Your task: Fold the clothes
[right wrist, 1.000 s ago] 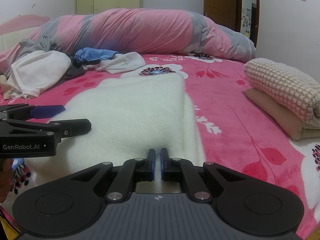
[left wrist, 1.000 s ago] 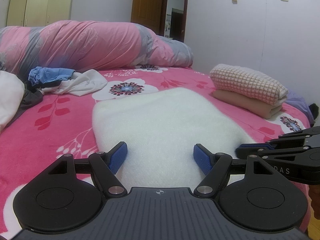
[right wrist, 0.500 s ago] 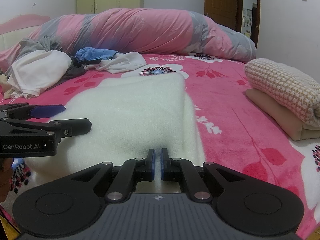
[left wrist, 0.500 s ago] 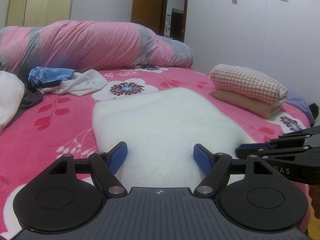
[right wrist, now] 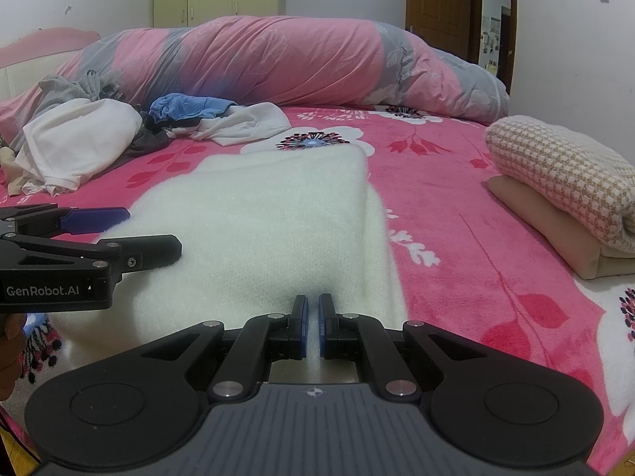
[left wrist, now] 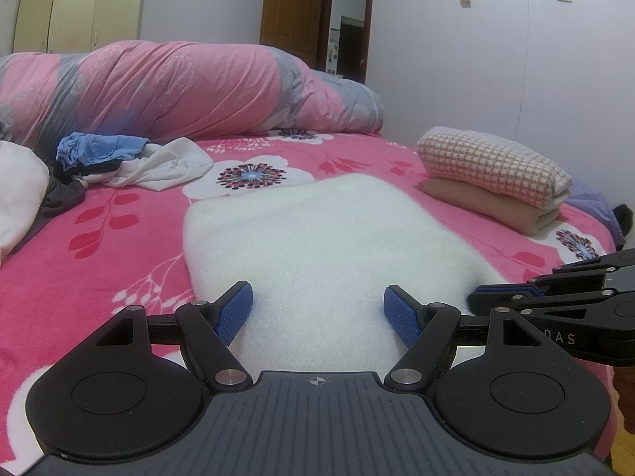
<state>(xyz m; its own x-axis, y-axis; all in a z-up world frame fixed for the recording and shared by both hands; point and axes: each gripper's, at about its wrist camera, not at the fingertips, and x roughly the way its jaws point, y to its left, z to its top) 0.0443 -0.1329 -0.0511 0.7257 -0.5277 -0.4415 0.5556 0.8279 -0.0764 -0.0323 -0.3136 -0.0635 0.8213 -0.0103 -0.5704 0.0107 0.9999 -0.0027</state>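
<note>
The bed [left wrist: 119,238] with its pink flowered cover fills both views. A rolled quilt [left wrist: 178,87] lies across the top of the frame. The white garment [left wrist: 325,246], folded, lies in the centre. A folded stack [left wrist: 492,174] sits at the right, loose clothes [right wrist: 99,139] at the left. The left tool [left wrist: 317,311] is wide open, holding nothing. The right tool [right wrist: 312,317] is almost closed, with white fabric between its fingers at the garment's near edge.

Pink floral bedspread [left wrist: 119,246], rolled pink-and-grey duvet [left wrist: 166,91] behind, brown door [left wrist: 291,12], cream wardrobe [left wrist: 75,4].
</note>
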